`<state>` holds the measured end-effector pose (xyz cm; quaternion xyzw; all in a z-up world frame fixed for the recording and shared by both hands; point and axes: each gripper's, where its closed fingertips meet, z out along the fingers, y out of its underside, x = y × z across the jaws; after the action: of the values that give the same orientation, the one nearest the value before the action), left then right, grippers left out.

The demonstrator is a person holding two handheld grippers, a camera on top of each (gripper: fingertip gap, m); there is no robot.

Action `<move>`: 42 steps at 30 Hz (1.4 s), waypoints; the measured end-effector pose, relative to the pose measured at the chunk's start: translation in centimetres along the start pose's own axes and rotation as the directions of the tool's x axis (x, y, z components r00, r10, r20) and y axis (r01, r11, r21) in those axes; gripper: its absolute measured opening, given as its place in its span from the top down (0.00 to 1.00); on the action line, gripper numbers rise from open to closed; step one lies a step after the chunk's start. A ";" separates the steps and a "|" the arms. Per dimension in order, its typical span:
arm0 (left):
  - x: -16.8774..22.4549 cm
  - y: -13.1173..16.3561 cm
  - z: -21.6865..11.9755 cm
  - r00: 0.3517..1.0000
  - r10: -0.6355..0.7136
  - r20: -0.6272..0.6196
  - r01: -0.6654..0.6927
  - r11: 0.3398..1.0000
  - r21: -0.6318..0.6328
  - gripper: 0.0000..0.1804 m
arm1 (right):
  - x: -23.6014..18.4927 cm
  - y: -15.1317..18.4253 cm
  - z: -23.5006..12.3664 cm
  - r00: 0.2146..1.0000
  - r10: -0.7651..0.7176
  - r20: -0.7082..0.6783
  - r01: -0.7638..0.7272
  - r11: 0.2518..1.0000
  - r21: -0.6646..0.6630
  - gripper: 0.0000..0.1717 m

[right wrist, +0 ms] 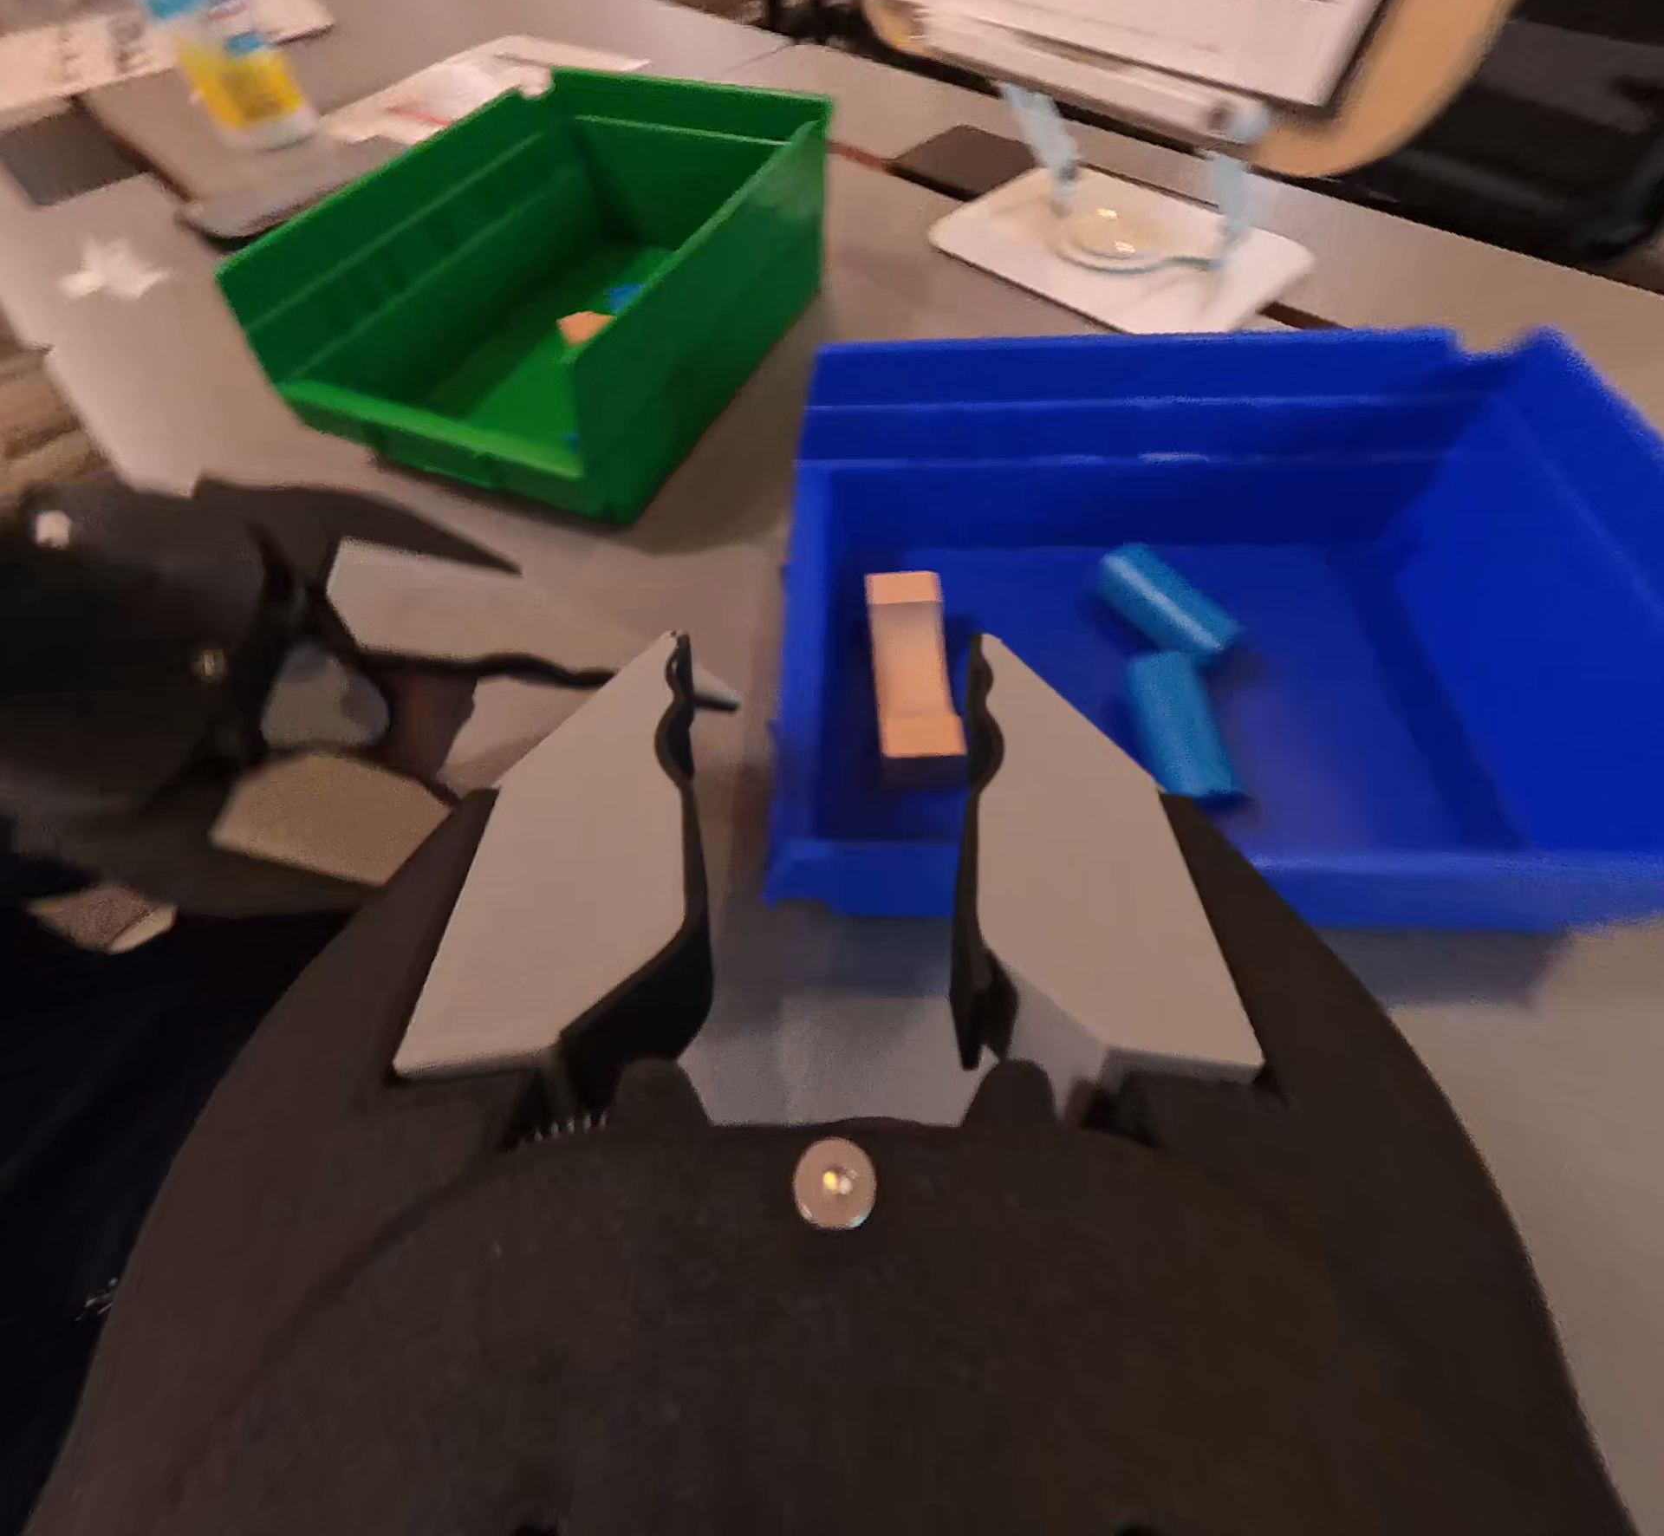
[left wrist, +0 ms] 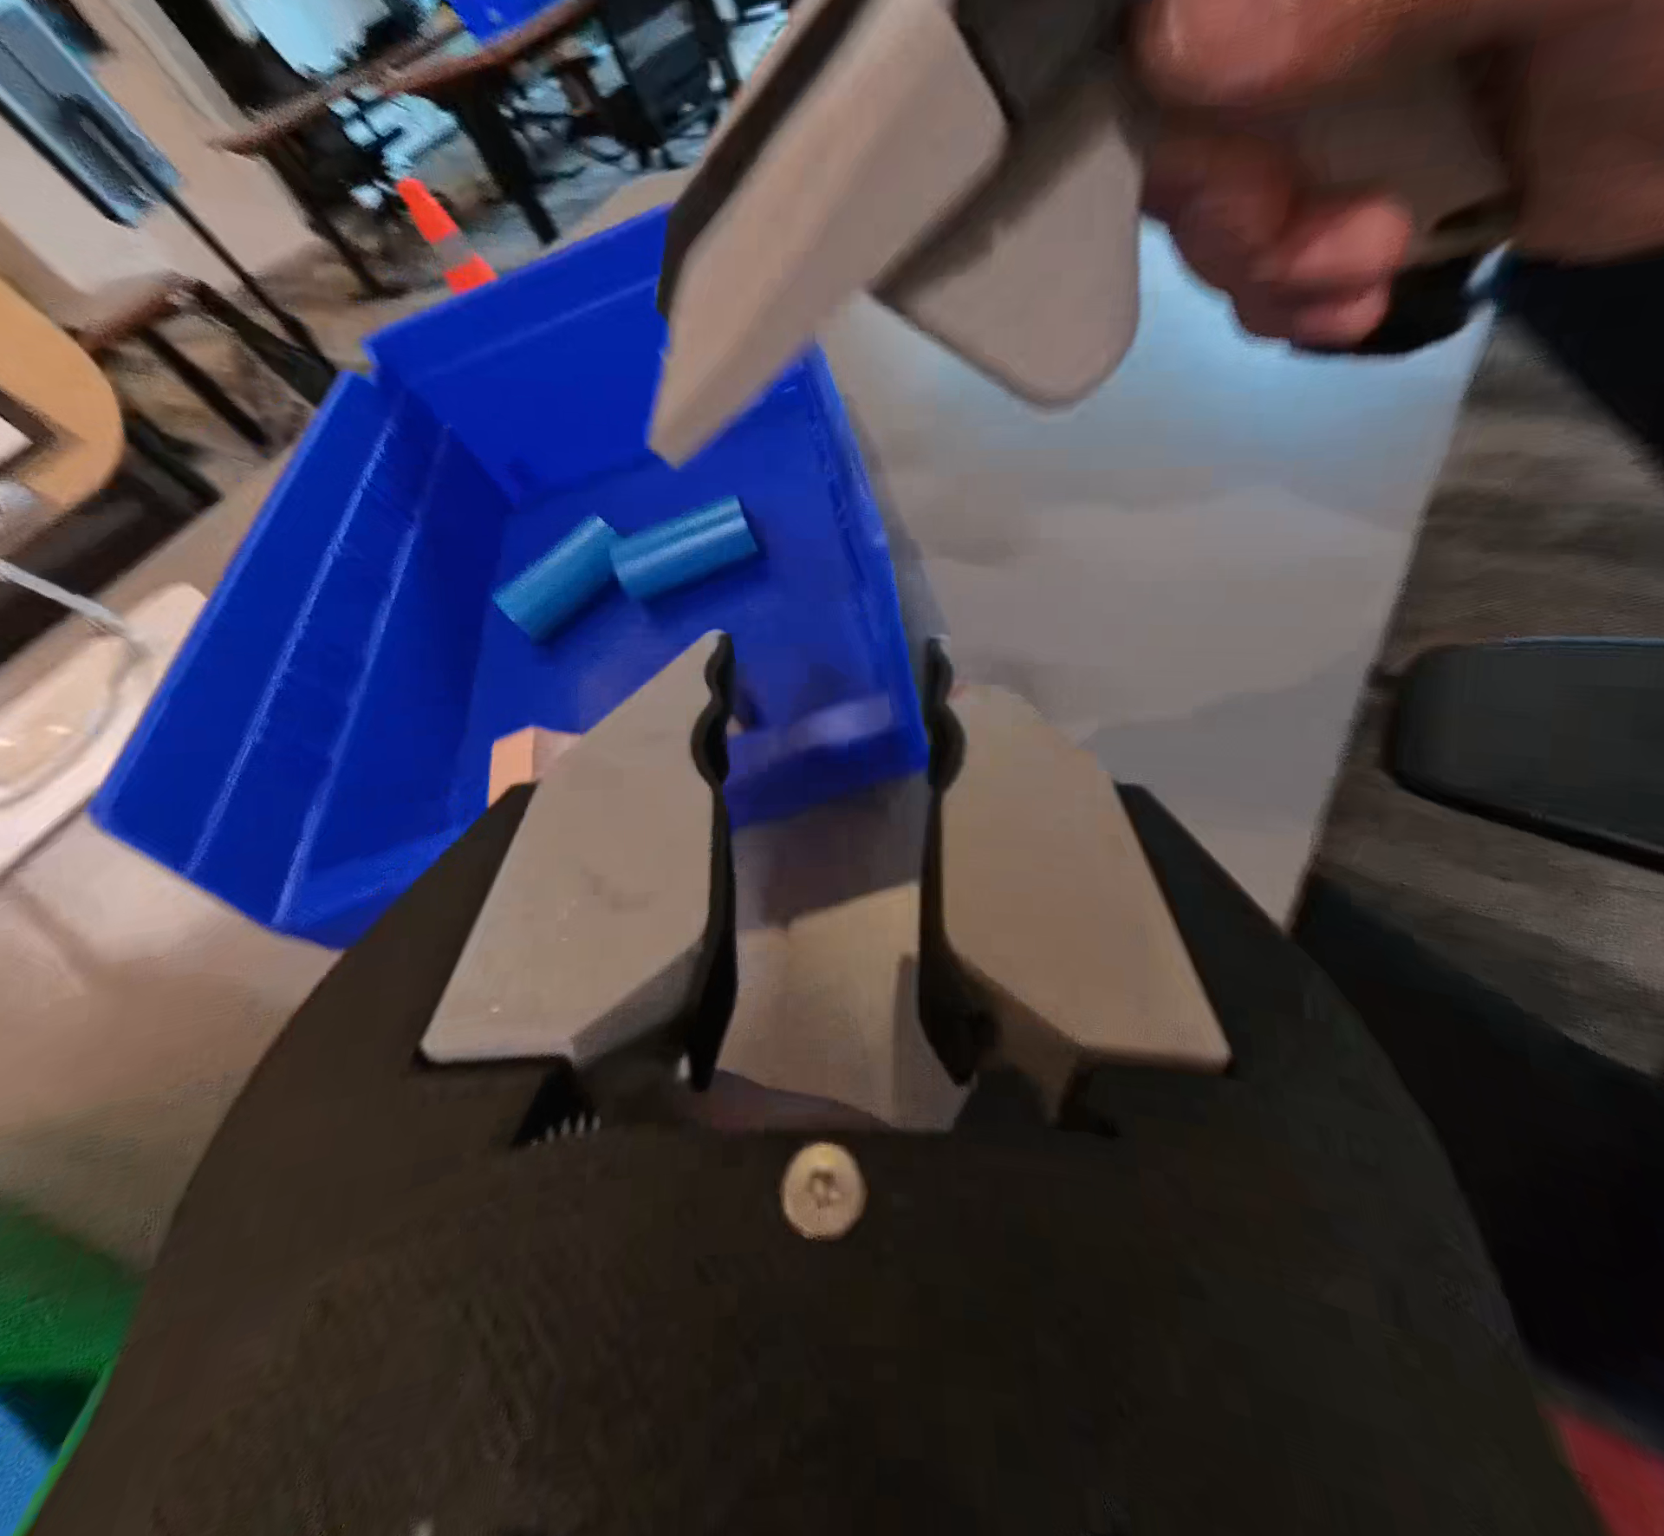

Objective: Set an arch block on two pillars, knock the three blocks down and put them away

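Both the left gripper (left wrist: 828, 655) and right gripper (right wrist: 828, 655) stand wide and empty, while the small tan wooden arch block (right wrist: 911, 673) and two light-blue plastic cylinder pillars (right wrist: 1162, 597) lie in the blue plastic bin (right wrist: 1125, 403), probably light, rigid, best pinched across flat sides.

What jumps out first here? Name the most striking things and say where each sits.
The bright blue bin on the grey table dominates, holding two blue cylinder blocks lying side by side and a tan arch block near its left wall. Behind it to the left sits a green bin. Both grippers, left and right, are open and empty.
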<state>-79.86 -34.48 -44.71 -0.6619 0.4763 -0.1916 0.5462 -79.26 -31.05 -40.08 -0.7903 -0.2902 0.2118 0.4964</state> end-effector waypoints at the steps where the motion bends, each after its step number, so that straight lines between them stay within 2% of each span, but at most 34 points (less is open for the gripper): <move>1: -0.9 -0.2 -1.7 1.000 -0.030 -0.004 0.030 0.999 0.023 0.76 | -1.7 -0.1 0.8 0.998 -0.030 0.047 0.030 1.000 -0.006 0.65; 3: -3.7 0.0 -5.1 0.998 -0.047 0.051 0.044 0.997 0.060 0.77 | -5.2 0.7 2.7 0.988 -0.072 0.140 0.080 0.995 -0.058 0.66; 4: -5.0 1.0 -6.3 0.996 -0.036 0.076 0.033 0.999 0.030 0.71 | -6.4 1.0 3.7 0.985 -0.076 0.158 0.089 0.993 -0.076 0.64; 5: -6.1 2.5 -7.3 0.994 -0.020 0.107 0.023 0.999 -0.024 0.66 | -6.7 1.7 4.5 0.986 -0.081 0.143 0.099 0.988 -0.122 0.68; 6: -7.3 4.1 -8.3 0.990 -0.002 0.142 0.013 0.997 -0.074 0.71 | -6.1 3.0 5.3 0.992 -0.097 0.086 0.112 0.974 -0.196 0.71; 7: -8.4 5.8 -9.3 0.984 0.013 0.178 0.007 0.994 -0.112 0.71 | -5.4 4.3 5.8 0.991 -0.124 0.041 0.131 0.953 -0.272 0.68; 9: -10.1 8.8 -11.1 0.974 -0.001 0.226 0.037 0.987 -0.157 0.72 | -5.2 6.0 6.0 0.992 -0.124 0.029 0.126 0.928 -0.351 0.71; 10: -10.8 10.3 -11.9 0.971 -0.022 0.238 0.065 0.982 -0.175 0.72 | -4.5 6.2 5.9 0.993 -0.118 -0.006 0.108 0.929 -0.354 0.79; 11: -11.6 11.7 -12.7 0.965 -0.034 0.260 0.086 0.977 -0.193 0.72 | -3.3 5.9 5.6 0.991 -0.121 -0.065 0.093 0.941 -0.326 0.94; 12: -12.6 13.0 -13.4 0.955 -0.030 0.296 0.096 0.972 -0.213 0.72 | -2.4 5.7 5.2 0.990 -0.116 -0.085 0.086 0.952 -0.294 1.00; 14: -15.2 15.3 -14.9 0.918 0.017 0.396 0.093 0.963 -0.254 0.72 | 0.2 6.2 3.9 0.987 -0.064 -0.148 0.020 0.960 -0.281 1.00; 16: -16.9 16.7 -16.2 0.889 0.058 0.454 0.086 0.954 -0.289 0.77 | 5.0 6.9 1.2 0.939 -0.099 -0.331 0.002 0.960 -0.280 1.00; 18: -17.8 17.0 -16.9 0.883 0.044 0.467 0.095 0.959 -0.269 0.77 | 10.3 7.0 -2.7 0.841 -0.129 -0.525 -0.002 0.970 -0.243 0.96; 20: -19.2 17.6 -17.7 0.870 0.022 0.493 0.126 0.957 -0.263 0.72 | 14.4 6.8 -6.1 0.774 -0.054 -0.630 -0.048 0.988 -0.144 0.98; 21: -20.2 17.9 -18.2 0.857 -0.002 0.515 0.156 0.954 -0.256 0.68 | 15.3 7.1 -7.2 0.774 0.021 -0.633 -0.109 0.989 -0.100 0.95; 23: -21.9 19.0 -19.2 0.831 -0.076 0.551 0.245 0.939 -0.240 0.61 | 15.6 6.9 -8.2 0.785 0.116 -0.608 -0.171 0.985 -0.033 0.80; 24: -22.2 19.4 -19.6 0.823 -0.116 0.556 0.289 0.928 -0.234 0.63 | 15.2 6.3 -8.4 0.793 0.113 -0.599 -0.146 0.989 -0.005 0.80; 25: -22.0 19.5 -19.6 0.825 -0.147 0.546 0.317 0.920 -0.231 0.67 | 14.3 5.6 -8.0 0.812 0.100 -0.575 -0.109 0.994 0.019 0.78; 27: -20.5 18.4 -18.6 0.858 -0.173 0.483 0.306 0.928 -0.211 0.64 | 10.5 4.3 -5.5 0.900 0.058 -0.431 -0.042 0.998 0.048 0.73; 29: -18.4 16.2 -16.6 0.897 -0.139 0.419 0.234 0.955 -0.182 0.65 | 6.4 4.5 -1.7 0.966 0.039 -0.254 -0.038 0.999 0.013 0.68; 30: -17.7 15.1 -15.5 0.908 -0.102 0.407 0.188 0.966 -0.177 0.66 | 5.1 4.9 0.2 0.977 0.021 -0.211 -0.028 0.999 -0.028 0.64; 33: -17.4 12.5 -12.4 0.899 -0.002 0.438 0.093 0.978 -0.187 0.70 | 5.0 5.7 4.8 0.945 -0.131 -0.299 0.098 0.987 -0.123 0.63; 35: -18.8 12.1 -10.7 0.874 0.015 0.485 0.100 0.972 -0.211 0.70 | 5.5 6.2 7.2 0.924 -0.179 -0.339 0.124 0.976 -0.177 0.63; 36: -19.5 12.5 -9.9 0.865 0.012 0.502 0.120 0.966 -0.229 0.71 | 5.8 6.2 8.0 0.915 -0.197 -0.352 0.133 0.971 -0.198 0.60; 39: -21.5 14.0 -9.3 0.837 0.048 0.546 0.120 0.956 -0.268 0.75 | 7.0 6.2 8.0 0.879 -0.272 -0.391 0.190 0.953 -0.236 0.72; 41: -22.2 14.2 -10.4 0.817 0.062 0.573 0.119 0.955 -0.273 0.85 | 8.0 6.6 6.8 0.851 -0.301 -0.430 0.208 0.946 -0.249 0.79; 42: -22.8 14.7 -11.2 0.800 0.061 0.596 0.134 0.952 -0.277 0.89 | 8.6 7.0 6.0 0.832 -0.322 -0.451 0.220 0.939 -0.265 0.90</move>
<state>-105.45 -20.66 -48.23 -0.7736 0.2904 0.0921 0.5556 -74.85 -23.70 -49.37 -0.8145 -0.2850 -0.0979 0.4957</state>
